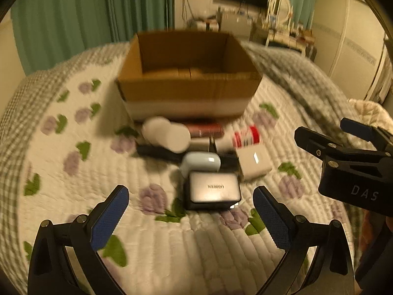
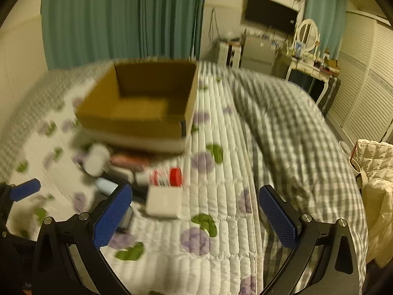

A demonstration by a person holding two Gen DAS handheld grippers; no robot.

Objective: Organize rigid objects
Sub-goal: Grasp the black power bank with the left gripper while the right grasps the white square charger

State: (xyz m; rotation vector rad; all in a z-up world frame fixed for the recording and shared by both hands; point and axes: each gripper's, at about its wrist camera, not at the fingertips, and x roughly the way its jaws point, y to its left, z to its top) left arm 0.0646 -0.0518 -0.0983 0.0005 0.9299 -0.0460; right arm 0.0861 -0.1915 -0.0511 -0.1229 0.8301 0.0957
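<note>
Cardboard box (image 1: 186, 73) sits open-topped on a quilted bedspread (image 1: 73, 172) printed with purple flowers, its near wall facing both cameras and its far rim close to the green curtain (image 1: 73, 19). Right against the foot of that near wall lies a cluster of small things: a white cylinder (image 1: 167, 134) on its side, a dark red case (image 1: 203, 129) behind it, a red-capped bottle (image 1: 246, 136) lying flat, a pale blue case (image 1: 201, 161), a white charger block (image 1: 254, 162), and nearest, a black-and-silver charger (image 1: 212, 191) marked UGREEN.

Left gripper (image 1: 190, 217) hangs over bare quilt just short of that charger, jaws spread wide and holding nothing. Right gripper (image 2: 195, 211) hovers off to the right side of the cluster, jaws likewise spread and empty, with the white block near its left finger.

Open quilt runs to the left of the cluster; to the right, a grey checked blanket (image 2: 282, 123) is bunched up along the bed's edge. Both views are blurred.
</note>
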